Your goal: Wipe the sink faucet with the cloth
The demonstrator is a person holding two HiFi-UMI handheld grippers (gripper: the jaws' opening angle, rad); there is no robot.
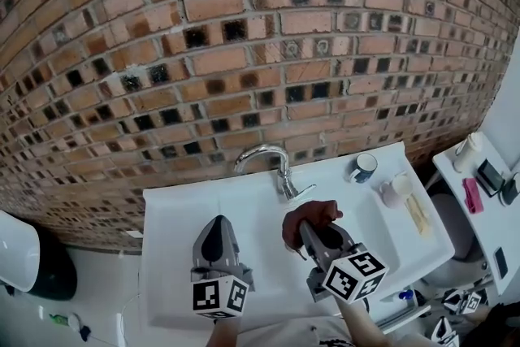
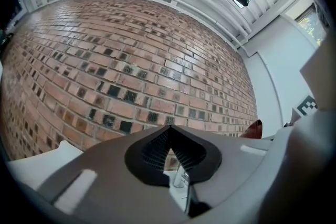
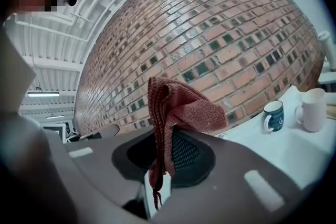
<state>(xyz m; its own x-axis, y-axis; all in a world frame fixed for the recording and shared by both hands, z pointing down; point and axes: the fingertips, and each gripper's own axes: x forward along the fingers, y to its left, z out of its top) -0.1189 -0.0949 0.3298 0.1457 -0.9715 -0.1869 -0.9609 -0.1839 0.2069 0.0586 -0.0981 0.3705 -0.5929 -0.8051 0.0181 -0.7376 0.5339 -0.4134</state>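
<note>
A chrome faucet arches over the white sink below the brick wall. My right gripper is shut on a reddish-brown knitted cloth, held just in front of the faucet's base and lever. In the right gripper view the cloth stands up from between the closed jaws and folds over to the right. My left gripper hovers over the basin left of the cloth, jaws shut with nothing between them. A sliver of the faucet shows through the small gap below the left jaws.
On the sink's right ledge stand a blue mug and a white mug, also seen as the blue mug and white mug. A side shelf at the right holds small items. A white bin sits at lower left.
</note>
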